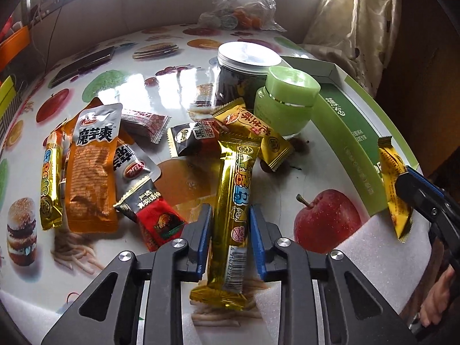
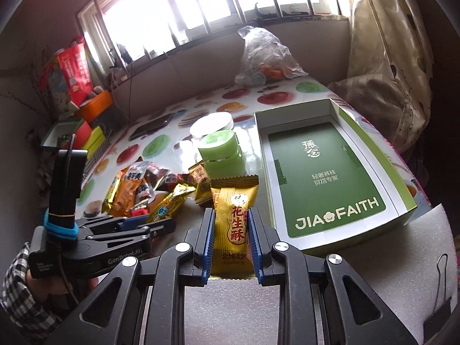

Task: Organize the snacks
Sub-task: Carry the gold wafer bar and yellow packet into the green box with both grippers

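My left gripper [image 1: 231, 210] is shut on a long gold snack bar [image 1: 233, 201], which runs lengthwise between its blue pads above the fruit-print table. More snacks lie loose to the left: an orange packet [image 1: 89, 166], another gold bar [image 1: 50, 184] and a red-black packet [image 1: 155, 215]. My right gripper [image 2: 231, 212] is shut on a yellow peanut candy packet [image 2: 234, 221], held upright just left of the open green box [image 2: 325, 149]. The box's floor is bare. In the left wrist view the right gripper [image 1: 408, 189] shows at the right edge with the same yellow packet [image 1: 392, 184].
A green jar [image 1: 287, 97] and a dark jar with a clear lid [image 1: 244, 69] stand behind the pile. Farther back lie a plastic bag [image 1: 241, 5] and a phone [image 1: 83, 63]. White foam sheet [image 1: 373, 258] covers the near table edge, with a binder clip [image 2: 440, 302] on it.
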Demonstrator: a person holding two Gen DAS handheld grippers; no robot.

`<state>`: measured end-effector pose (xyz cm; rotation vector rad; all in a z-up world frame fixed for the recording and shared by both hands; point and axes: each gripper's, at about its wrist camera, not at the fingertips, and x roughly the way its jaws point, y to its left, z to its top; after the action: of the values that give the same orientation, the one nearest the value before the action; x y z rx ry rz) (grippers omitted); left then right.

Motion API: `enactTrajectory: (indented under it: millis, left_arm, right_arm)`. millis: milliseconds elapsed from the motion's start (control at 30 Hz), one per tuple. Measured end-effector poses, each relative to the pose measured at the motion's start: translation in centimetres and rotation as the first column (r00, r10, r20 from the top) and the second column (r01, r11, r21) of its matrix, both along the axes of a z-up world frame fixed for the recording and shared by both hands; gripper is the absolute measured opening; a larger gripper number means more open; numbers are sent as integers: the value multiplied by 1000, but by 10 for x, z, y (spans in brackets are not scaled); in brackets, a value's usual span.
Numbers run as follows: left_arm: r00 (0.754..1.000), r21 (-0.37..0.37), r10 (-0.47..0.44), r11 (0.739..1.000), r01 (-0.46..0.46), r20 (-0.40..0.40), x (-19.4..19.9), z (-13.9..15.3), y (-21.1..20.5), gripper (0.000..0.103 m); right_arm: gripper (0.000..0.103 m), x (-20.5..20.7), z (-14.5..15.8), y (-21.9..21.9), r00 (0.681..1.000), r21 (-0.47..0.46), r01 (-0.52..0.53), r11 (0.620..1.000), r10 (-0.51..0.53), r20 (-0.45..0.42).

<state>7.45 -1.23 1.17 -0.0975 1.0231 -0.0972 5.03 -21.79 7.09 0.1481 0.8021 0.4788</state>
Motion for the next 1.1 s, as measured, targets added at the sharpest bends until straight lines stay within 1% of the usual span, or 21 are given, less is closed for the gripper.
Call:
enactTrajectory:
  millis: [100,200,333,500,767,900,1033,1100]
  left_arm:
    - [1000,5,1,1000,-1,0,2,1,-2,23]
    - [1000,0,3,1000,-3,21,0,8,-3,23]
    - [998,-25,-5,1000,6,65,-4,27,-7,23]
    - [992,-40,-41,998,46,121,-4,55,-21,23]
    - [980,-46,-100,993,110,171,10,83,-51,23]
    - [974,-62,-136,987,149,182,25,89,-72,23]
    - [971,-75,-153,983,169,183,44,87,-92,24]
    - [972,-96,-162,979,180,171,54,84,-101,24]
  right_arm:
    - [21,1,0,-5,1000,0,11,1000,-11,-2]
    - [21,2,0,-9,1000,2,25,1000,-25,-2]
    - [21,3,4,-17,999,9,43,999,-43,8]
    - [21,6,11,-28,997,15,69,998,-69,26]
    - [21,20,26,-49,991,7,120,993,-120,59]
    - [21,32,31,-63,985,0,158,987,-157,69]
    - [21,49,32,-79,978,-17,198,980,-196,75]
    - [22,58,30,-85,976,-24,208,978,-206,71]
